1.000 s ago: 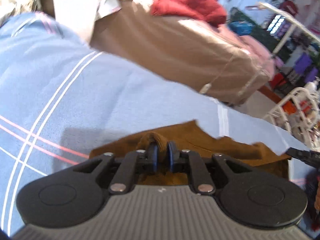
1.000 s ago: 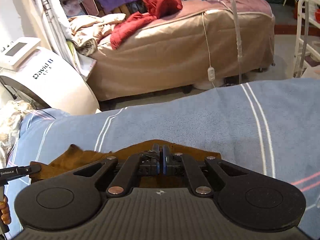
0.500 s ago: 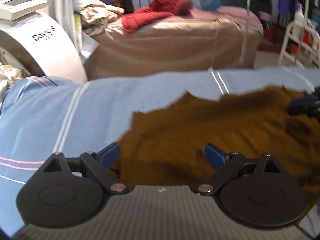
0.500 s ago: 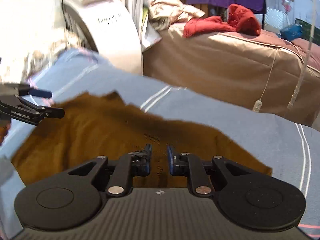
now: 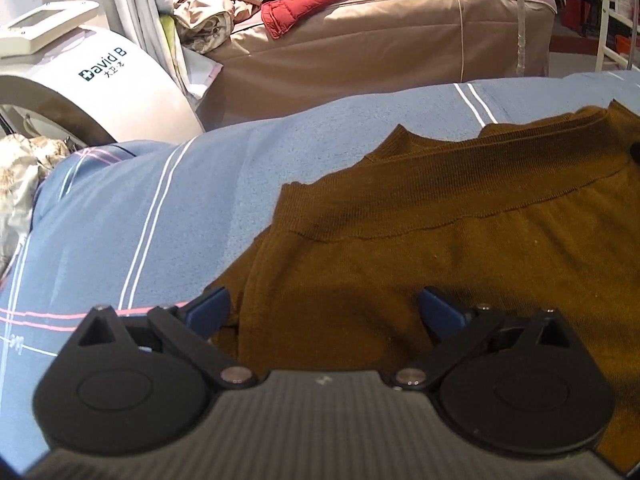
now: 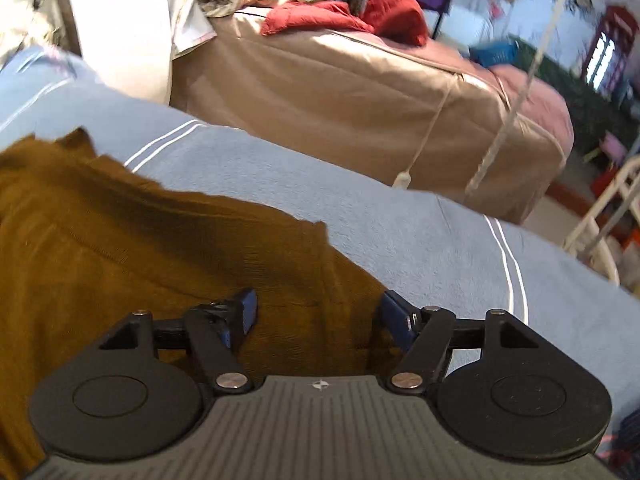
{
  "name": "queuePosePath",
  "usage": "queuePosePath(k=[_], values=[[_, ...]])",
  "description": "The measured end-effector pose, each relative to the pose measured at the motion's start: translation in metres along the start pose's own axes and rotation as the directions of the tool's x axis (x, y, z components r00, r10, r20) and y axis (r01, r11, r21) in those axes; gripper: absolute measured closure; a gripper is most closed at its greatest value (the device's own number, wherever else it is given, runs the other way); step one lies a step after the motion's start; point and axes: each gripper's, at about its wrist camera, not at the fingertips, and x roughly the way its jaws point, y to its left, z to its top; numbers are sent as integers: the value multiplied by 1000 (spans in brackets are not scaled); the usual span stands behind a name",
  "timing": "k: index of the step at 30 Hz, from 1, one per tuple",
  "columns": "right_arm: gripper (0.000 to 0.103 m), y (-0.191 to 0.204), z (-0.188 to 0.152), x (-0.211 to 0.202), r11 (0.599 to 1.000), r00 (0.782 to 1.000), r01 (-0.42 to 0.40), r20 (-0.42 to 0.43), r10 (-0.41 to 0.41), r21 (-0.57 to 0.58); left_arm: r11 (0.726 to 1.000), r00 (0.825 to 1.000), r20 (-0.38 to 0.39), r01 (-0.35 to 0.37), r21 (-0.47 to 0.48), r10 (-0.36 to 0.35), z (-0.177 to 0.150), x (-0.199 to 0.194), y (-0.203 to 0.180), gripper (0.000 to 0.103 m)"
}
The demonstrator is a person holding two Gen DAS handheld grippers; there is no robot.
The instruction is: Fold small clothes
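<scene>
the brown garment (image 5: pixel 440 248) is spread on the blue sheet (image 5: pixel 160 200); both the left gripper (image 5: pixel 324 308) and right gripper (image 6: pixel 316 308) are held released above it, apparently untouching.

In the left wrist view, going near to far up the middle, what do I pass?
Open left gripper → brown knit garment → blue striped bedsheet → tan covered bed → red jacket.
</scene>
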Motion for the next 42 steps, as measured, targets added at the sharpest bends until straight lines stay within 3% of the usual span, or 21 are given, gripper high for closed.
queuePosePath(k=[3,9,12,15,16,18,20,25,28,31,33,34,35,36,37,38,40,42], values=[[0,-8,1,-15,997,998,48,34,-51,63,1000,1000,11,-3,31,3,1,-16,-8,0],[0,-28,-17,-65,989,997,-38,68,29,144,997,996,63,63,47,-66,-4,-69,-31,0],[0,-42,-30,-81,977,993,-105,69,94,184,982,976,113,178,65,-185,-19,-109,-61,0],[0,-59,-41,-86,957,989,-148,56,138,249,946,946,143,265,186,-292,-42,-139,-115,0],[0,-65,-45,-88,952,988,-152,49,144,266,937,942,164,247,247,-291,-50,-147,-137,0],[0,-73,-52,-92,939,988,-153,46,146,307,917,943,230,144,372,-242,-67,-158,-186,0],[0,-80,-58,-93,918,985,-172,48,165,358,898,938,278,67,436,-206,-76,-161,-225,0],[0,-90,-71,-94,874,976,-212,47,213,436,841,926,266,90,534,-268,-80,-157,-300,7],[0,-92,-75,-94,873,975,-213,40,218,439,830,911,329,25,558,-249,-80,-156,-325,9],[0,-97,-80,-94,865,973,-220,43,226,451,841,913,324,37,539,-248,-69,-151,-336,19],[0,-101,-83,-93,865,973,-223,47,226,449,842,912,348,-4,539,-219,-65,-145,-345,23],[0,-104,-85,-92,867,973,-223,51,225,446,845,910,359,-19,535,-207,-63,-141,-349,34],[0,-104,-84,-91,870,974,-222,53,221,440,848,912,360,-27,529,-196,-60,-138,-353,57],[0,-105,-85,-91,874,975,-219,55,217,435,851,920,345,-25,524,-186,-57,-134,-354,70],[0,-105,-84,-90,877,976,-214,54,211,430,858,929,321,-5,513,-186,-52,-128,-353,88],[0,-105,-84,-88,881,977,-209,51,207,424,869,932,298,32,493,-204,-48,-125,-350,91],[0,-105,-83,-84,881,977,-208,49,207,424,894,934,257,118,433,-248,-39,-125,-336,93],[0,-107,-81,-78,870,973,-226,54,226,438,913,922,194,267,309,-335,-26,-127,-312,94]])
